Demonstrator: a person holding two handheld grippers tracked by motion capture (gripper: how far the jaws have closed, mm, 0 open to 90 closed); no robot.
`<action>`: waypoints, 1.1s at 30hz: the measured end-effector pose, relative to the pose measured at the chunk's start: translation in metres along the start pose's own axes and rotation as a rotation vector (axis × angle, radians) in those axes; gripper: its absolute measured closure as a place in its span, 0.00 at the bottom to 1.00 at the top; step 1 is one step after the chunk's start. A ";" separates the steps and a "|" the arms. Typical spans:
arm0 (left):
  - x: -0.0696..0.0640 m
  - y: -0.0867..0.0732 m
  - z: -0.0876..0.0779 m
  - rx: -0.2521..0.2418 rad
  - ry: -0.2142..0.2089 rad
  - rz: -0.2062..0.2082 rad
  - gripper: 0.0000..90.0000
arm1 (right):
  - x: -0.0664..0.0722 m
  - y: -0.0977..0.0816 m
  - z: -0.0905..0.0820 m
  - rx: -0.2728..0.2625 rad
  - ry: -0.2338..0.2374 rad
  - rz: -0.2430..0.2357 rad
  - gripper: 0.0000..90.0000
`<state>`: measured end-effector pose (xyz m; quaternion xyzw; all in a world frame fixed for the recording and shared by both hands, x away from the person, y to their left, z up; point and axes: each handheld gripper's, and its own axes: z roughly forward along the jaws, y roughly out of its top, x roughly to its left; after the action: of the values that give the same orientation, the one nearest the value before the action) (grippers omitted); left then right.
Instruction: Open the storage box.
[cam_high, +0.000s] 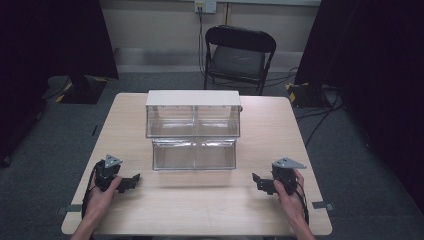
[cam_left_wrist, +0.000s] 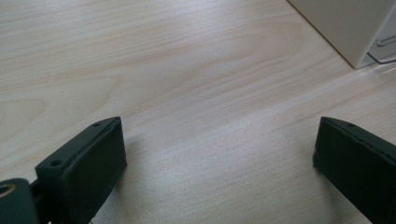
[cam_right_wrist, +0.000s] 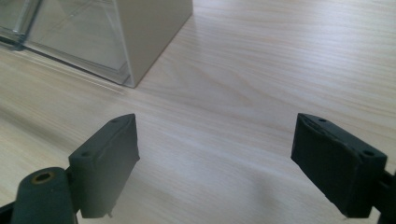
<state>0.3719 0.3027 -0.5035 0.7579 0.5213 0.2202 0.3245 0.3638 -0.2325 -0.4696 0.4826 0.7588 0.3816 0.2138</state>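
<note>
While the left hand-held gripper (cam_high: 131, 182) rested on the bench (cam_high: 210, 210) with its jaws wide apart and empty, a clear two-tier bin (cam_high: 193, 131) stood ahead of it, to its right. The right hand-held gripper (cam_high: 259, 182), also wide open and holding nothing, had this bin ahead to its left.

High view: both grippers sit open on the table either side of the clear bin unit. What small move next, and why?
Probably bring the right gripper forward toward the clear bin unit. Both it and the left gripper are open, empty and apart from the unit, whose corner shows just ahead in the right gripper view.
</note>
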 end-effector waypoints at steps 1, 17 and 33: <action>0.000 0.000 0.000 0.000 0.000 -0.001 0.02 | 0.002 0.001 0.000 -0.001 0.006 -0.001 0.16; 0.000 0.000 0.000 0.000 0.001 0.001 0.02 | 0.028 0.022 -0.002 -0.030 0.117 -0.048 0.16; 0.000 0.000 0.000 0.000 0.001 0.002 0.02 | 0.056 0.051 0.014 -0.041 0.216 -0.093 0.16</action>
<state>0.3720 0.3028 -0.5035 0.7583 0.5209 0.2206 0.3240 0.3778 -0.1649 -0.4355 0.3986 0.7909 0.4366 0.1582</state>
